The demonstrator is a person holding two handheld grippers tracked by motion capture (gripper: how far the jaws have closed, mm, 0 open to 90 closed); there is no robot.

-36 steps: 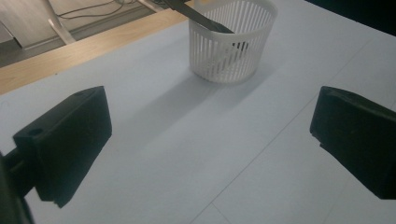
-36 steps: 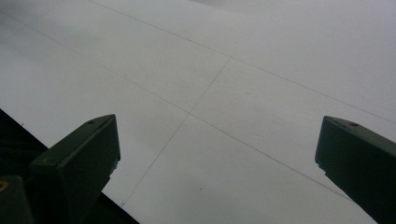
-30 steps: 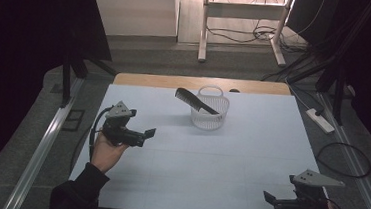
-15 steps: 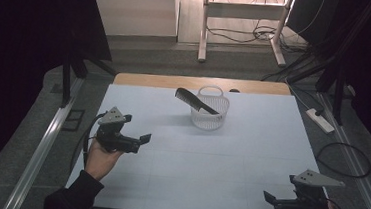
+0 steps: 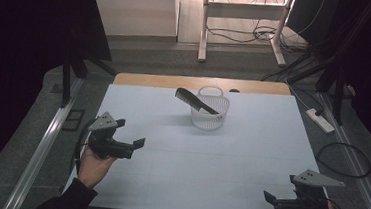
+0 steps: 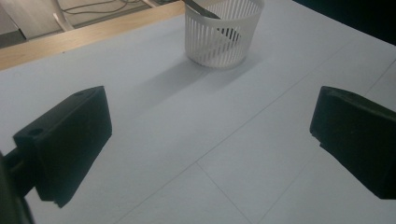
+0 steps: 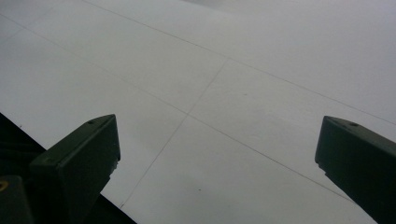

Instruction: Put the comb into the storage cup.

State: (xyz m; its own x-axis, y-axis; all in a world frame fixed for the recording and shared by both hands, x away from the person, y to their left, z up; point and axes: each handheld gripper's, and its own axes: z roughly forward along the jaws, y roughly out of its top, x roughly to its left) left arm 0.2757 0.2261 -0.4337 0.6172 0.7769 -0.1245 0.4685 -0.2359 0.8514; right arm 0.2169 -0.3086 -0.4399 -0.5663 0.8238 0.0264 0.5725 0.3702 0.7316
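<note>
Pale table [image 5: 180, 149], black comb [image 5: 196, 101] propped in white basket [image 5: 209, 117], well ahead of both tongs, left tongs [image 5: 139, 143] and right tongs [image 5: 268, 197] released, empty

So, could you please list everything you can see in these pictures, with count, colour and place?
basket: one, white and slotted, upright at the far middle of the table.
comb: one, black, leaning in the basket with its upper end sticking out over the rim to the left.
table: one, pale blue-grey top with a wooden strip along the far edge.
power strip: one, white, on the floor to the right of the table.
desk frame: one, white, on the floor beyond the table, with cables under it.
left gripper: one, black, jaws apart, held over the table's left side.
right gripper: one, black, jaws apart, at the near right corner.
</note>
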